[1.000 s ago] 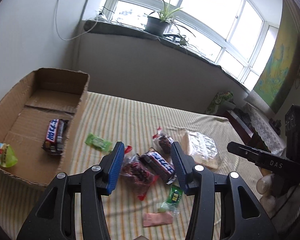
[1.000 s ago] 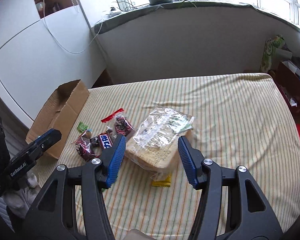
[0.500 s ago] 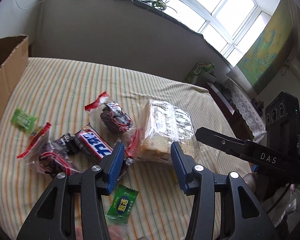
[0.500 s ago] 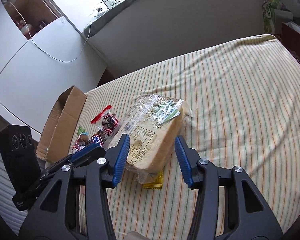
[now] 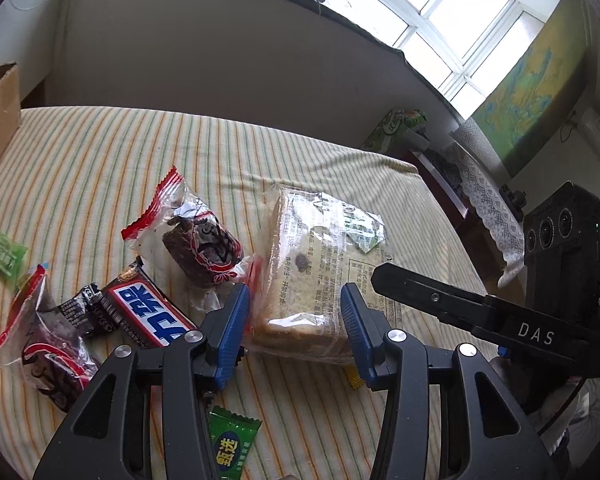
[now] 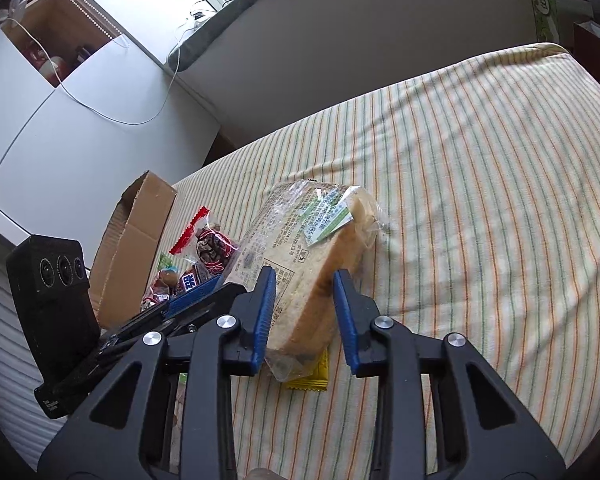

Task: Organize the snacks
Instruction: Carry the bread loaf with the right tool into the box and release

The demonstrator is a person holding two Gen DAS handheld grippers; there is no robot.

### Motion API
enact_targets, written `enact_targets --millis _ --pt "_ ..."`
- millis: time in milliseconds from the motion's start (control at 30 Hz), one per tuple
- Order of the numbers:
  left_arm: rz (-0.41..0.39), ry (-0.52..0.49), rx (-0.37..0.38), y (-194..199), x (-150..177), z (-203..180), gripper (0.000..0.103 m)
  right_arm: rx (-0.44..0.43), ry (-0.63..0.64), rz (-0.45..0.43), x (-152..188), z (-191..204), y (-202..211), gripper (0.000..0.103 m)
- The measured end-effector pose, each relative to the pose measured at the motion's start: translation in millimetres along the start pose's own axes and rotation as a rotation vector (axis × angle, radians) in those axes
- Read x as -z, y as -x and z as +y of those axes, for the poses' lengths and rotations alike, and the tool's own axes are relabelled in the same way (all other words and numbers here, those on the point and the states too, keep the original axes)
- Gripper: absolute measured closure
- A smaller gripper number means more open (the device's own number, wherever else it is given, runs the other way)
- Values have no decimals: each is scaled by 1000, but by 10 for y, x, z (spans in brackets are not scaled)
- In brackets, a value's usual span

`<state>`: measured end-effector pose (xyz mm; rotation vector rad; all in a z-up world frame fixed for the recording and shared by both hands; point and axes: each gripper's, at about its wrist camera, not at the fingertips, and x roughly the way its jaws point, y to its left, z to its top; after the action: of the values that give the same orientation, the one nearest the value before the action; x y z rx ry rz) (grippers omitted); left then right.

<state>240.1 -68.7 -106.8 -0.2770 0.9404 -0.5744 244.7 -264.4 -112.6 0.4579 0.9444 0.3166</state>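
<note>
A bag of sliced bread (image 5: 312, 264) (image 6: 300, 248) lies on the striped bedsheet (image 6: 480, 200). My left gripper (image 5: 296, 320) is low at the bread's near end, its blue pads set either side of the end with a little room. My right gripper (image 6: 305, 308) straddles the bread's other end. Its jaws are closing, with the pads close against the wrapper and the bread not squeezed. The right gripper's black finger (image 5: 432, 298) reaches over the bread in the left wrist view. A yellow packet (image 6: 312, 376) lies under the bread.
Left of the bread lie a blue-labelled chocolate bar (image 5: 148, 312), two red-edged cake packets (image 5: 200, 244) (image 5: 48, 344) and green sweets (image 5: 2, 252) (image 5: 232, 448). An open cardboard box (image 6: 128, 248) stands at the sheet's left edge. A wall and window sill lie beyond.
Both grippers came down and closer to the bread. The left one swung right, away from the box and small snacks. The right jaws narrowed around the bread.
</note>
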Motion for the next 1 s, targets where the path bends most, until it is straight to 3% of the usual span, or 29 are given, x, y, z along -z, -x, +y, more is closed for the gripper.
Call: enact_targets --millis 133,467,667,1000 --pt "4 24 40 34 0 6 58 -15 -5 5 2 27 -1 78" --pt "-32 -26 13 164 8 -81 58 2 46 -3 25 194 70 78" --pt "-100 -41 3 432 -22 -82 58 -17 80 -28 -9 438 160 78" --pt "-228 -8 -27 978 -57 225 58 -54 192 -47 -145 1073 136 78"
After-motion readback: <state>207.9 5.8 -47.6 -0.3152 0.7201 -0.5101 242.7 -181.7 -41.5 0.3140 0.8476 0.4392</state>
